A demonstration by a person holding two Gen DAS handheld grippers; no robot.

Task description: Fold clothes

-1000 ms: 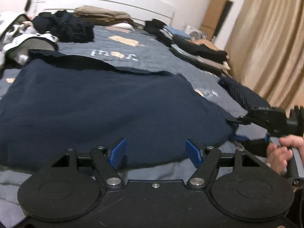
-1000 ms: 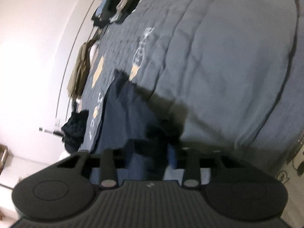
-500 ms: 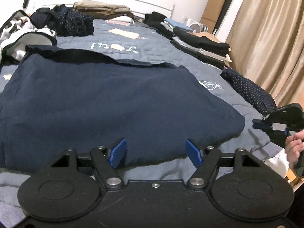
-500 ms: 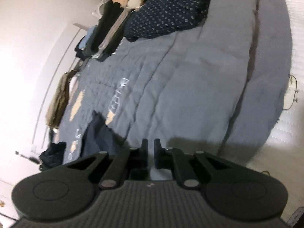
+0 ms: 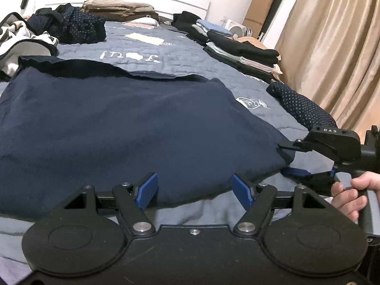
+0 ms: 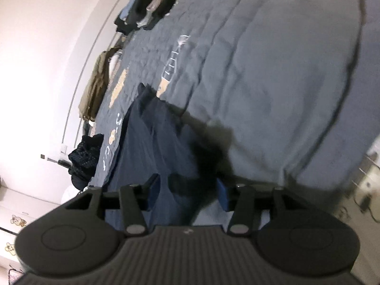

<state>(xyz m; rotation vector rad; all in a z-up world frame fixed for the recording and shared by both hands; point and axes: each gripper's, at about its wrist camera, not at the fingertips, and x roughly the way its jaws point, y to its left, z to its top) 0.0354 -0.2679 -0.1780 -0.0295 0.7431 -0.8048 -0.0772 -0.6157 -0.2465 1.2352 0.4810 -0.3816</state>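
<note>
Step looks like grabbing the near edge for the next fold: both grippers should bite the hem at once, evenly spaced, so the fold lands square.

Left gripper [image 5: 194, 188] gapes w/ nothing in it, just short of the navy garment [image 5: 123, 128] spread on the bed [image 5: 180, 54].

Right gripper [image 6: 187, 193], jaws just been opening, straddles the garment's right corner, pads not pressing yet.
</note>
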